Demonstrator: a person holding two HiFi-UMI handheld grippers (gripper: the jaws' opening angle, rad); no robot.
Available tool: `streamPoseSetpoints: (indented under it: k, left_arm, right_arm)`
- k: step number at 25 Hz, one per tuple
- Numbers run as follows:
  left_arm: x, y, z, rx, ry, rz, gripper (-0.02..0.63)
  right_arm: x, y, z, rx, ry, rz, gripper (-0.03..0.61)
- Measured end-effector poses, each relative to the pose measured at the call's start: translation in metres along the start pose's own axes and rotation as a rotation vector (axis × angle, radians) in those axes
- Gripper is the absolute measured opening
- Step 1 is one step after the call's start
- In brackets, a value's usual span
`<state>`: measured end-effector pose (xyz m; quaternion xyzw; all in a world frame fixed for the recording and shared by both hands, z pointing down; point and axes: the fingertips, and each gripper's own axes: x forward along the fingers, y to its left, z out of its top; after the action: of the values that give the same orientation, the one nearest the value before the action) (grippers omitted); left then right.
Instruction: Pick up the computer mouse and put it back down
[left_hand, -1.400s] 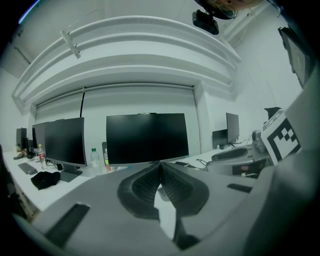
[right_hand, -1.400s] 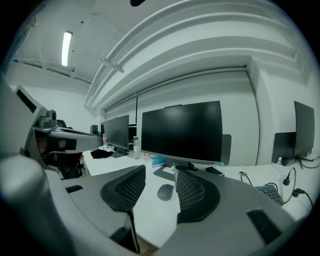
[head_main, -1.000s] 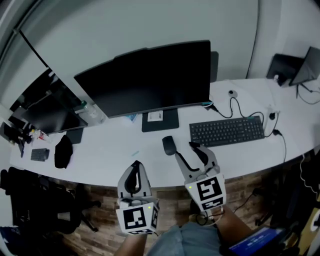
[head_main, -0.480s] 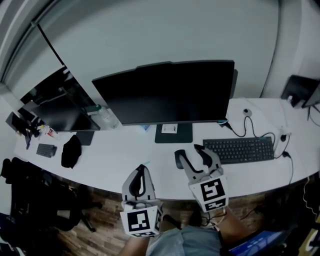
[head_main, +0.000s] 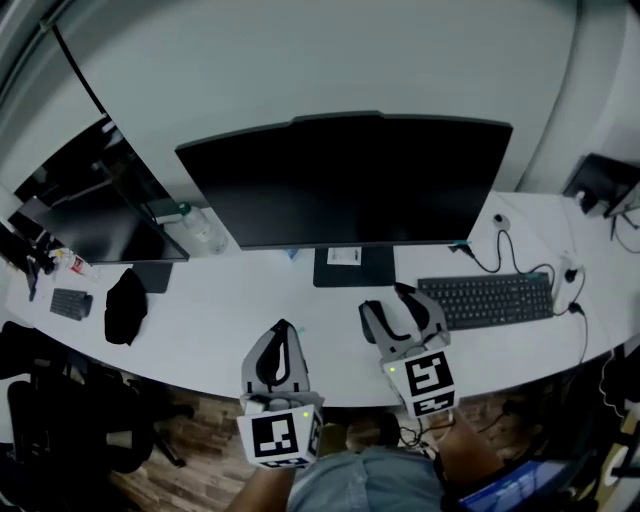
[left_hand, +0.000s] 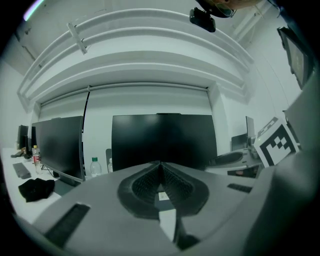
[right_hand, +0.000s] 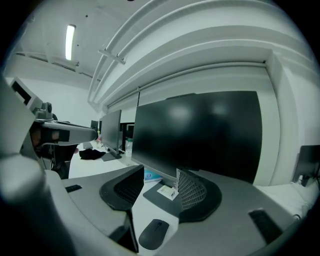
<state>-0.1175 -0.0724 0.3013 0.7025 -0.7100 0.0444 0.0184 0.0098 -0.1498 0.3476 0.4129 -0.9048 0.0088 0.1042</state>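
A dark computer mouse (right_hand: 154, 233) lies on the white desk (head_main: 230, 310), low and close between my right gripper's fingers. In the head view the mouse (head_main: 368, 316) is partly hidden by that gripper's left finger. The jaws of my right gripper (head_main: 385, 300) (right_hand: 161, 172) are opening, and the pads do not touch the mouse. My left gripper (head_main: 280, 330) (left_hand: 160, 166) hovers over the desk's front edge to the left, its pads pressed together with nothing between them.
A large black monitor (head_main: 345, 180) stands behind the mouse on a flat base (head_main: 350, 265). A black keyboard (head_main: 487, 298) with cables (head_main: 505, 250) lies to the right. At the left are a second monitor (head_main: 85, 215), a bottle (head_main: 195, 228) and a black cloth (head_main: 125, 305).
Both grippers have moved forward over the desk toward the monitor. The right gripper now straddles the mouse, which earlier lay just ahead of its left finger.
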Motion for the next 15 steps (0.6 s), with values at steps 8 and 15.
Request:
streamPoseSetpoints:
  k: [8,15]
  left_arm:
    - [0.041,0.024,-0.021,-0.03,0.054,-0.075,0.005]
    - [0.061,0.031,-0.05,-0.035,0.123,-0.139,0.005]
  right_arm:
    - [0.035,-0.001,-0.029,0.027,0.093,-0.062,0.235]
    - [0.052,0.005,-0.074,0.073,0.199,-0.088,0.272]
